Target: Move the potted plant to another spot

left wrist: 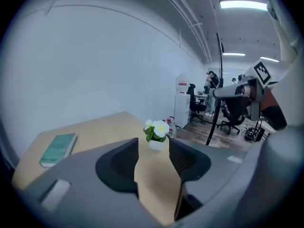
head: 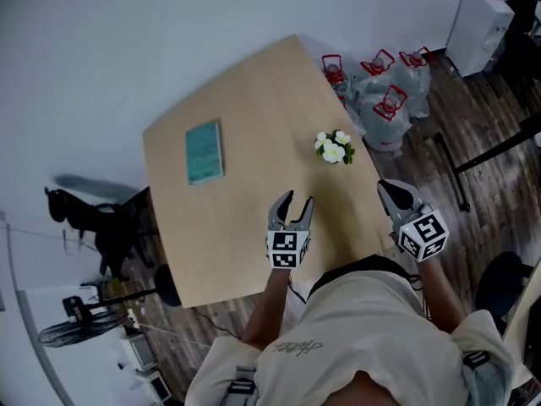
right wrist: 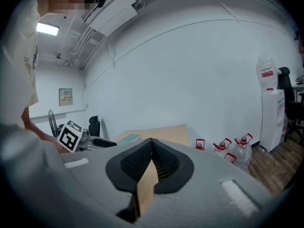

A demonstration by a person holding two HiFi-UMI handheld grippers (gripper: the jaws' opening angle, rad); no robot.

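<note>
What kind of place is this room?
Probably an office: black swivel chairs, a white water dispenser with clear red-handled water bottles nearby, and long ceiling strip lights.

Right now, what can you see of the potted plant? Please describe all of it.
The potted plant is small: white flowers with yellow centres and green leaves in a plain white pot. It stands upright on the wooden table, close to one edge. Nothing touches it; the left gripper is open and apart from it.
</note>
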